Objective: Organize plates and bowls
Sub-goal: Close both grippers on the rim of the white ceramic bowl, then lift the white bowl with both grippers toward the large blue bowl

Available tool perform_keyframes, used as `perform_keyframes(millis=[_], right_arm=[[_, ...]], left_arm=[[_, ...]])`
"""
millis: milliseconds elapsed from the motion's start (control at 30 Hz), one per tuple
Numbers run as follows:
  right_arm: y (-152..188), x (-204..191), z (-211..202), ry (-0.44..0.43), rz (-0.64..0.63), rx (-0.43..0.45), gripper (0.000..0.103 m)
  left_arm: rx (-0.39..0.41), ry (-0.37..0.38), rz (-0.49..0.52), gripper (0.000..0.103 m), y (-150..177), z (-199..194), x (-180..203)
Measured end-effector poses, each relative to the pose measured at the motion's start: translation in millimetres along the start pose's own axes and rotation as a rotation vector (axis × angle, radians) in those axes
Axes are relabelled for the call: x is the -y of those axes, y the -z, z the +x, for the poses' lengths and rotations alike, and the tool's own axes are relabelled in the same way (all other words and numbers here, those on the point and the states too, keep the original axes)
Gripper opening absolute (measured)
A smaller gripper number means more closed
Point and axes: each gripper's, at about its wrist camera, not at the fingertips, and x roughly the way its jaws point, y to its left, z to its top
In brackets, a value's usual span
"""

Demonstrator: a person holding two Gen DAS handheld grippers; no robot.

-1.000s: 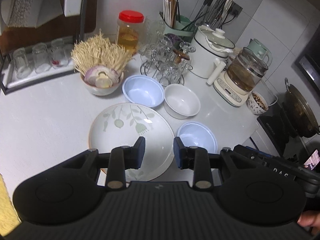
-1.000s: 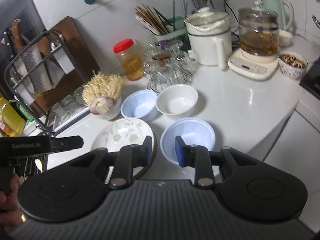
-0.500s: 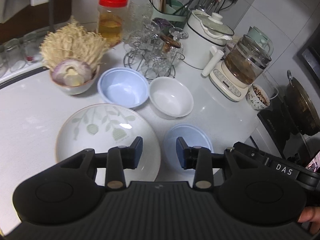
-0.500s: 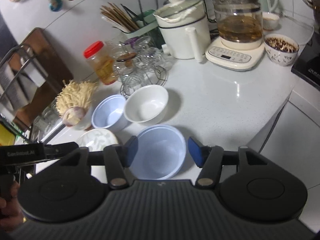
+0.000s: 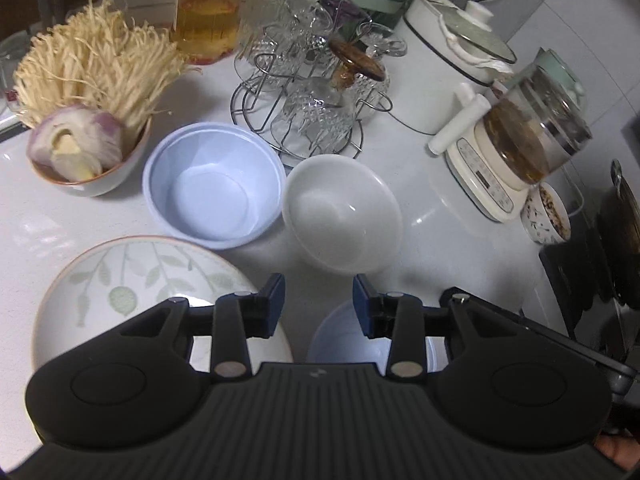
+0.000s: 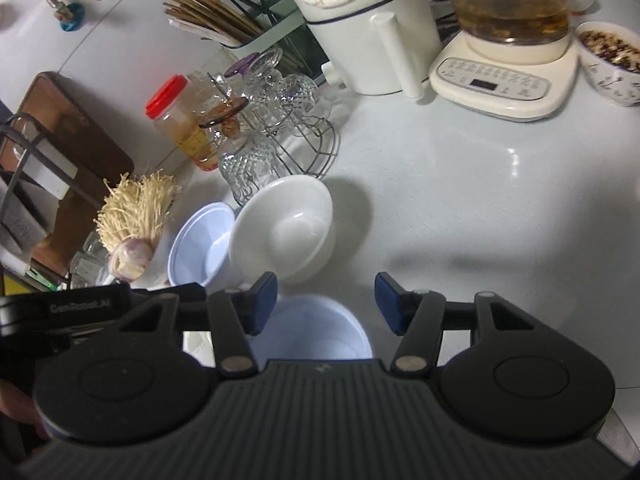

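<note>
Bowls and one plate sit grouped on your white countertop [image 5: 432, 208]: a pale blue plastic bowl [image 5: 214, 188] touches a white ceramic bowl [image 5: 342, 214] on its right, a large round white plate with a green leaf pattern [image 5: 132, 280] lies nearer you on the left, and a second pale blue bowl [image 6: 312, 330] sits nearest, partly hidden under both tools. Your left gripper [image 5: 318, 300] points steeply down over the bare counter between the leaf plate and that near blue bowl; its blue-padded jaws stand a little apart with nothing between them, having just been opening. Your right gripper [image 6: 326, 302] also tilts down, directly above the near blue bowl, its jaws spread wider, having just been opening, and the pads are clear of the rim. In the right wrist view the left tool's black body [image 6: 80, 308] reaches in from the left edge. Behind the bowls stand a wire rack of cut-glass cups [image 5: 316, 92] and a red-lidded jar of amber liquid [image 6: 180, 120].
</note>
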Motion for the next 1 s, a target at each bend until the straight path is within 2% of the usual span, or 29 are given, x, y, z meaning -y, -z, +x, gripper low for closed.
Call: perform_keyframes(millis=[300, 467, 600, 733, 800, 1000], right_arm=[[-30, 8, 48, -0.049, 0.027, -0.054, 0.047], [-36, 13, 70, -0.051, 0.042, -0.089, 0.042], [-37, 17, 83, -0.061, 0.062, -0.121, 0.035], [-38, 18, 92, -0.083, 0.075, -0.147, 0.028], [-38, 18, 94, -0.090, 0.076, -0.158, 0.020], [-37, 20, 93, -0.104, 0.073, -0.167, 0.016]], left_arm=[[-0.039, -0.017, -0.050, 0.043, -19, 41, 0], [-0.069, -0.034, -0.061, 0.043, -24, 58, 3], [-0.071, -0.053, -0.069, 0.041, -27, 65, 2], [-0.078, -0.055, -0.078, 0.041, -30, 71, 1], [-0.081, -0.055, -0.086, 0.041, -31, 73, 1], [-0.081, -0.052, -0.078, 0.041, -31, 74, 5]])
